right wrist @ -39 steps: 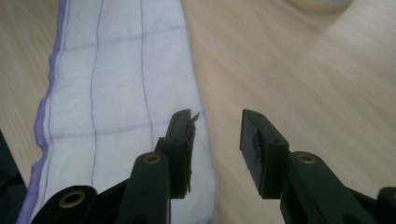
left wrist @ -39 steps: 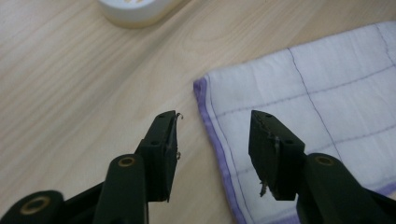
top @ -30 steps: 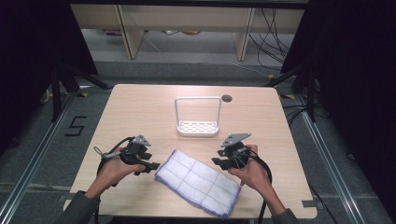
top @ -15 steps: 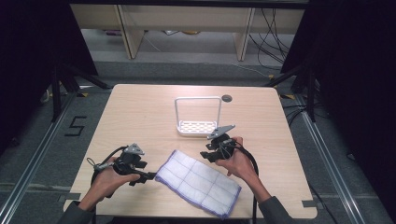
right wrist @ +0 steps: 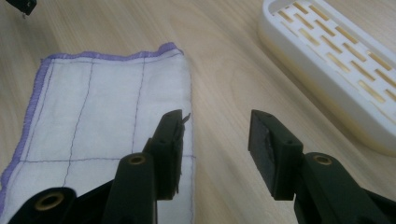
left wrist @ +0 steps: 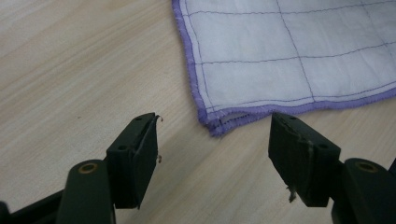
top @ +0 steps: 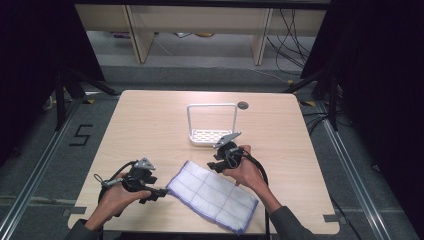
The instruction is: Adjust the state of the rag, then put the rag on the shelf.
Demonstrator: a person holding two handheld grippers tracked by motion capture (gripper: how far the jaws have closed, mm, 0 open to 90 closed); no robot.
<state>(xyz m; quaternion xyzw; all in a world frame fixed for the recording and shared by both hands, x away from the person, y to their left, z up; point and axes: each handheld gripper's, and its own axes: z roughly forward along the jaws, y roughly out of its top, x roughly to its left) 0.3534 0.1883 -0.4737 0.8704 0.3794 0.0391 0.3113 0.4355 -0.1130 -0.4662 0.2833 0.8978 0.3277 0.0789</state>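
A white cloth with a purple hem and thin grid lines lies folded flat on the table's near half. My left gripper is low at the cloth's left corner. In the left gripper view the left gripper is open, and the cloth corner lies just ahead of the gap, untouched. My right gripper hovers at the cloth's far edge. In the right gripper view the right gripper is open, one jaw over the cloth and the gap over bare wood. Both pairs of jaws have just been opening with nothing between them.
A white slotted rack with a tall wire handle stands behind the right gripper, and the rack lies close on the right in the right gripper view. A round cable hole sits near the far edge of the wooden table.
The right gripper has slid left along the cloth's far edge. The left gripper has drawn slightly nearer and lower at the left corner. The cloth has stayed where it was.
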